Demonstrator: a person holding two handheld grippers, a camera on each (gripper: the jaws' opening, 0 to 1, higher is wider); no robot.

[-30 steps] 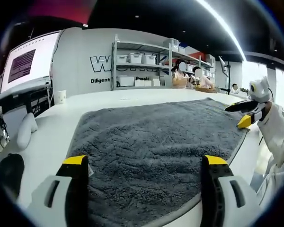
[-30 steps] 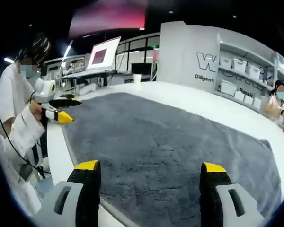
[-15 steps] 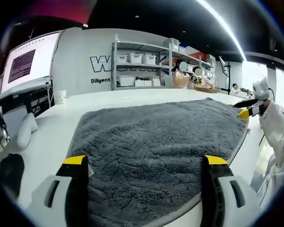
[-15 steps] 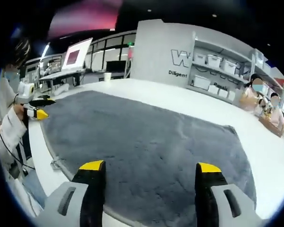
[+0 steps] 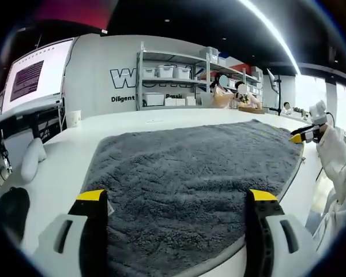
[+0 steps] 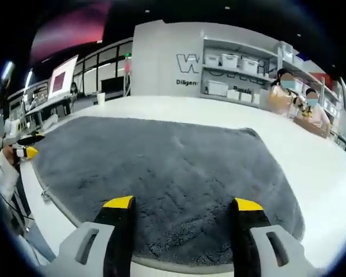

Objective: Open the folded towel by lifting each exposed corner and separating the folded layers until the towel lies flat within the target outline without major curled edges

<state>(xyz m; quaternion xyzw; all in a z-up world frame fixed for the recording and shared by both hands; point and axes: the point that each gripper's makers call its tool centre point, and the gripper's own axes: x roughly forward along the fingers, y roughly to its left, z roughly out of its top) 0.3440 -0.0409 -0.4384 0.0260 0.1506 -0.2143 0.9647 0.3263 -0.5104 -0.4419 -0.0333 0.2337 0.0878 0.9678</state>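
- Towel (image 5: pixel 190 173): grey, fluffy, spread out in one layer on the white table (image 5: pixel 63 156); near edge runs close along the table's front edge. In the right gripper view the towel (image 6: pixel 161 167) again lies flat, corners out, no big curl visible.
- Left gripper (image 5: pixel 176 199): jaws wide apart, yellow tips over the towel's near edge, nothing between them. Contact with the pile cannot be told.
- Right gripper (image 6: pixel 183 203): jaws wide apart, empty, tips above the near edge of the towel.
- Right gripper also seen in the left gripper view (image 5: pixel 303 136), at the towel's far right corner, held by a white sleeve (image 5: pixel 337 173).
- Left gripper seen at the left of the right gripper view (image 6: pixel 29 151), beside the towel's left edge.
- Background: shelving unit (image 5: pixel 173 81) with white bins, wall monitor (image 5: pixel 32 78), paper cup (image 5: pixel 73 118) on the table, two seated people far off.
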